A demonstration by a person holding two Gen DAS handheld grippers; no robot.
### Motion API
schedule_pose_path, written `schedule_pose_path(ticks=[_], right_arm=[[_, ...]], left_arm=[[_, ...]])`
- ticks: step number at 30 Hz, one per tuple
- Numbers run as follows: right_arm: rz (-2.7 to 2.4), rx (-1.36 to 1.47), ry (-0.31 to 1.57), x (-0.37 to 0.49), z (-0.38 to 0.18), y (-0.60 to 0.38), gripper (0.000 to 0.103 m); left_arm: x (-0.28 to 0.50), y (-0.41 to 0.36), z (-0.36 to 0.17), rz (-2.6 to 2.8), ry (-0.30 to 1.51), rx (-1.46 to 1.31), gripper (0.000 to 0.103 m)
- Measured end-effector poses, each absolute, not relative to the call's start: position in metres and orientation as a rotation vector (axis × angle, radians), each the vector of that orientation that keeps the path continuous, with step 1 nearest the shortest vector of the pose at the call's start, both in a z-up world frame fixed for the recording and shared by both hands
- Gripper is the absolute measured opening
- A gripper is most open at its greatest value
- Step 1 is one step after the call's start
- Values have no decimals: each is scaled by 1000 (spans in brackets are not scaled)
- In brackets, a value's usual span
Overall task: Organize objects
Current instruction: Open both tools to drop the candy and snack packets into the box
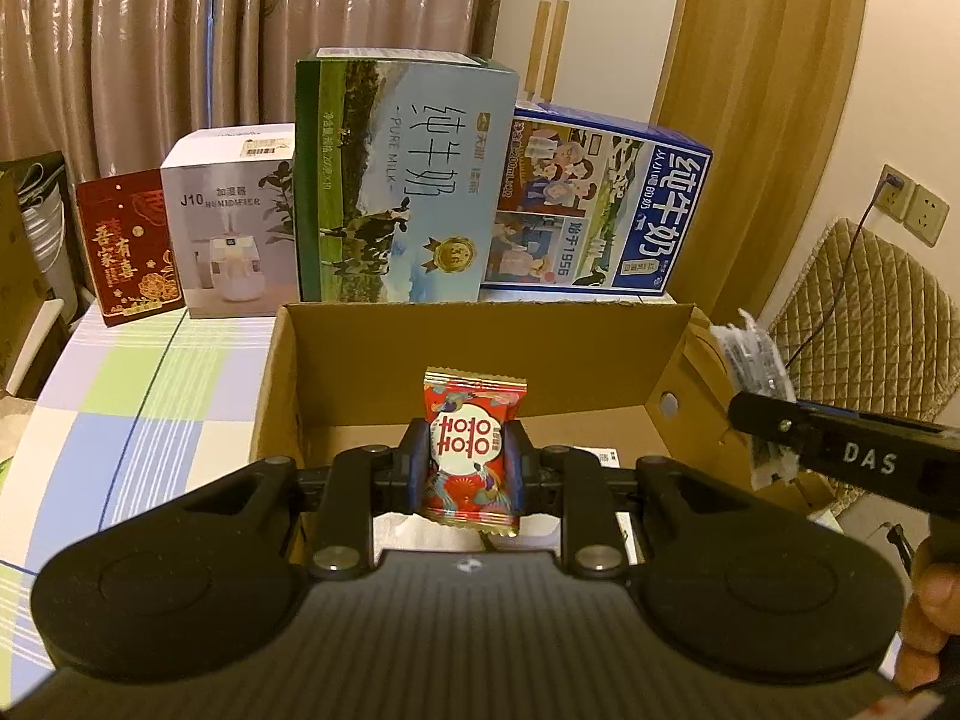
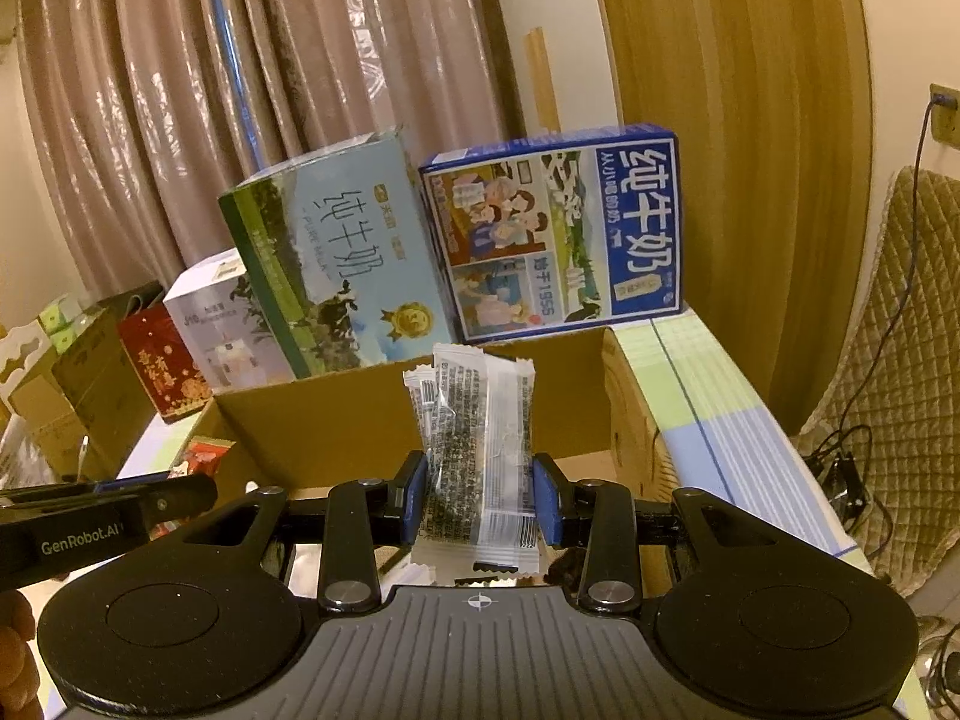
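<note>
Gripping packets, both grippers (image 1: 470, 461) (image 2: 480, 495) clear box walls (image 1: 672, 360).

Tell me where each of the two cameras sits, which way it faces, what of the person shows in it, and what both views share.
Left wrist: sits on the left gripper, facing forward over the cardboard box; jaws shut on a red candy packet; a hand shows at lower right.
Right wrist: sits on the right gripper, facing the same way; jaws shut on clear packets; fingers show at lower left.
Shared: the cardboard box, green milk carton, blue milk carton, curtain, and each other's gripper.
</note>
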State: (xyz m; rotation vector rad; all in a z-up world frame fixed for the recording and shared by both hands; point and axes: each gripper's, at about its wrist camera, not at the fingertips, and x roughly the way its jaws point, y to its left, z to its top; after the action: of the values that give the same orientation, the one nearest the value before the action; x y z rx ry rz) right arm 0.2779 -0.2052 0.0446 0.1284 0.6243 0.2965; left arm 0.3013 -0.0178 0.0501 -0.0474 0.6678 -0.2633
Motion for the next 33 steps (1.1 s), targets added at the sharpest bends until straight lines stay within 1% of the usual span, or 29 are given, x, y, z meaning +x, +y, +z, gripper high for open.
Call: schedule_pose_path(ticks=[8, 9, 10, 11, 19, 24, 25, 26, 27, 29, 33], right_arm=[[270, 131, 654, 297, 31, -210, 34], [268, 136, 661, 300, 29, -211, 34], [268, 143, 667, 302, 27, -212, 34], [267, 150, 674, 303, 26, -213, 34], [274, 170, 695, 305, 22, -216, 34], [286, 183, 650, 304, 25, -216, 35], [296, 193, 639, 304, 25, -216, 38], [294, 197, 634, 305, 24, -217, 54], [290, 209, 629, 305, 23, -218, 66], [294, 240, 629, 306, 24, -221, 66], [304, 232, 623, 304, 27, -220, 66]], left_arm=[[322, -25, 40, -259, 670, -67, 23], [325, -23, 38, -252, 669, -82, 32], [327, -22, 37, -250, 669, -95, 40], [327, -21, 36, -251, 669, -102, 44], [327, -12, 35, -228, 682, -103, 44], [325, -8, 39, -219, 673, -108, 44], [324, -8, 39, -218, 671, -105, 45], [324, -7, 40, -217, 669, -102, 46], [324, -7, 40, -218, 670, -101, 49], [324, -4, 39, -215, 675, -102, 51], [325, 0, 35, -203, 690, -102, 51]])
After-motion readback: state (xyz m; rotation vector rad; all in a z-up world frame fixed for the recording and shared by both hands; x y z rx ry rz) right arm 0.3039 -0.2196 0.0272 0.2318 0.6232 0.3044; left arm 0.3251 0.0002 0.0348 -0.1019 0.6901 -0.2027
